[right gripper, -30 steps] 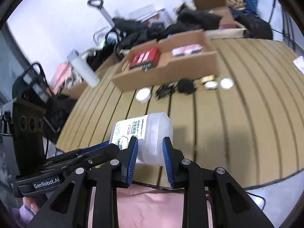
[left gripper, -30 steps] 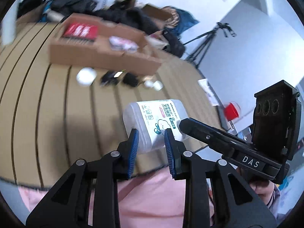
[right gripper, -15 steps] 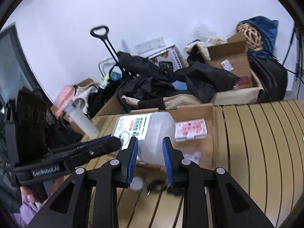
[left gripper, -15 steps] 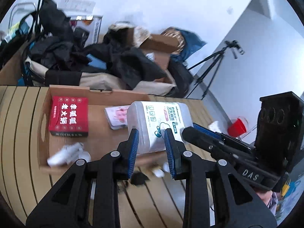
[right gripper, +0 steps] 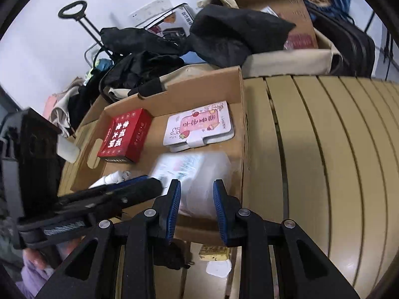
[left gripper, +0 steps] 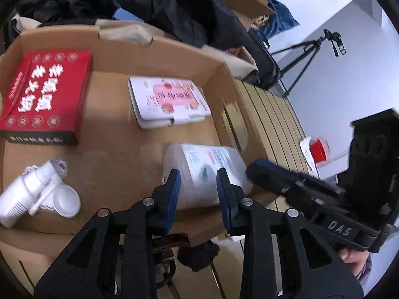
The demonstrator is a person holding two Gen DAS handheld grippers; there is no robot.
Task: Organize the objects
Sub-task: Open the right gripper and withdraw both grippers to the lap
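A translucent white plastic jug [left gripper: 203, 172] with a printed label lies inside the cardboard box [left gripper: 154, 47], in its near right corner. It also shows in the right wrist view [right gripper: 199, 174]. My left gripper [left gripper: 198, 194] and my right gripper [right gripper: 195, 204] each have their blue pads on either side of the jug, pressed on it from two sides. The box [right gripper: 199, 89] also holds a red carton [left gripper: 45, 97], a white and pink packet [left gripper: 169, 99] and a small white bottle [left gripper: 27, 194].
The box stands on a slatted wooden table [right gripper: 324, 149]. Small items lie on the table below the box: a black object [left gripper: 199, 251], a yellow tin [right gripper: 214, 250], a white lid [right gripper: 219, 267]. Dark bags and cartons [right gripper: 224, 32] pile behind. A tripod [left gripper: 311, 52] stands at the right.
Both grippers carried the jug from above the table's near edge forward and down into the box. The jug now rests low in the box's near right corner.
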